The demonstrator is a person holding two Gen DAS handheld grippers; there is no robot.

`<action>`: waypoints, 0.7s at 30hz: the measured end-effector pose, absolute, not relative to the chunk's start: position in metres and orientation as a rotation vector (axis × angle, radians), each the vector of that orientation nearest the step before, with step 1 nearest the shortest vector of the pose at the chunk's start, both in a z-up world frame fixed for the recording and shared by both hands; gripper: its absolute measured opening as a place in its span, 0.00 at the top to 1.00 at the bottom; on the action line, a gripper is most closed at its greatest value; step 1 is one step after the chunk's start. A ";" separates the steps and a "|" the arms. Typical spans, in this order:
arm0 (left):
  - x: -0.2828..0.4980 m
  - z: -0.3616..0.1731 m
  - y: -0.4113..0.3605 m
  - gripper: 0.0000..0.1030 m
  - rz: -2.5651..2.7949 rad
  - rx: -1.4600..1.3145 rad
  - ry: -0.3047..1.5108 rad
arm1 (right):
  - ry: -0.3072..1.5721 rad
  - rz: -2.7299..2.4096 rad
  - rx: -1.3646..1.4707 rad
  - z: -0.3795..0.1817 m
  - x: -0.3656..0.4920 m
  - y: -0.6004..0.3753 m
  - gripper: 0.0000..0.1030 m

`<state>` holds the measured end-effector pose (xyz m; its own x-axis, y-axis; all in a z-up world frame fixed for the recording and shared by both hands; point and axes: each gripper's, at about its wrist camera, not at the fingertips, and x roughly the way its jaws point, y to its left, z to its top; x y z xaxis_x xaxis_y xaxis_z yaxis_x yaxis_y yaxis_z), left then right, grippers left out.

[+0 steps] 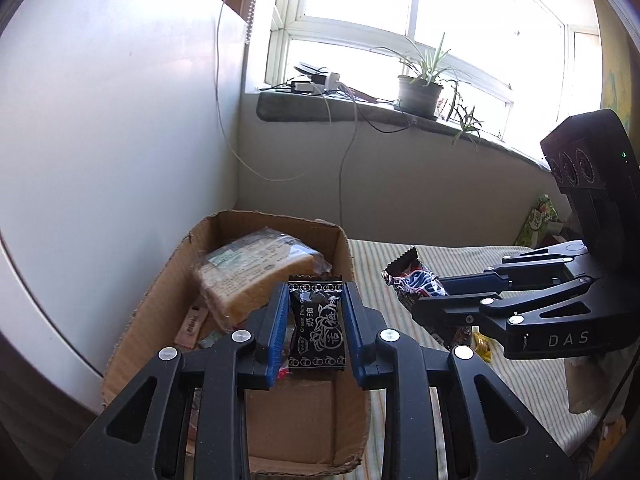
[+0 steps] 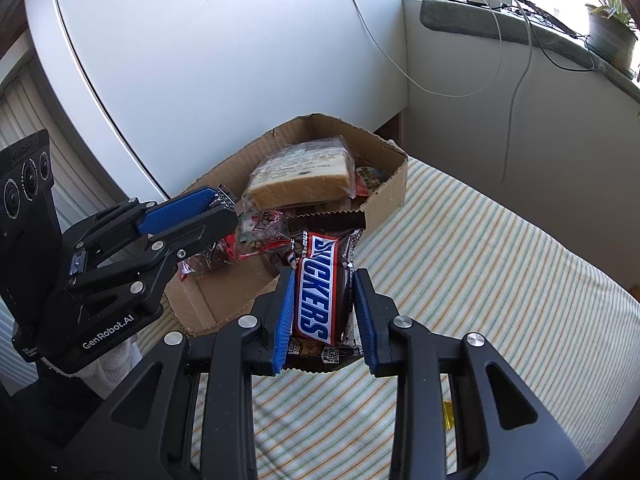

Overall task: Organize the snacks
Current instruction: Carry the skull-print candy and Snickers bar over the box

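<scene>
A cardboard box [image 1: 168, 276] [image 2: 386, 196] stands on the striped cloth and holds a wrapped slice of bread [image 1: 248, 276] [image 2: 304, 178] and small snack packets [image 2: 264, 228]. My left gripper [image 1: 316, 300] [image 2: 224, 204] is shut on a black plum candy packet [image 1: 316, 330] and holds it above the box. My right gripper [image 2: 324, 280] [image 1: 424, 292] is shut on a Snickers bar [image 2: 320, 284] [image 1: 412, 282] and holds it just right of the box, above the cloth.
The striped cloth [image 2: 480, 280] covers the surface to the right of the box. A yellow candy [image 1: 482, 344] lies on it under the right gripper. A white panel [image 2: 200, 60] stands behind the box. A windowsill holds a potted plant [image 1: 420, 92] and cables.
</scene>
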<state>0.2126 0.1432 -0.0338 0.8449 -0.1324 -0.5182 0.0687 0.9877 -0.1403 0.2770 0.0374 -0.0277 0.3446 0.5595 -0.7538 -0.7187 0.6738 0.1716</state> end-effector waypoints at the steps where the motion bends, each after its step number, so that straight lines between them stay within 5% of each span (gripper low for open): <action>1: 0.212 -0.034 0.146 0.76 -0.092 -0.115 0.552 | 0.888 0.844 -0.202 -0.026 0.276 0.042 0.71; 21: 0.210 -0.046 0.189 0.76 0.048 -0.133 0.562 | 0.891 0.951 -0.230 -0.028 0.262 0.110 0.71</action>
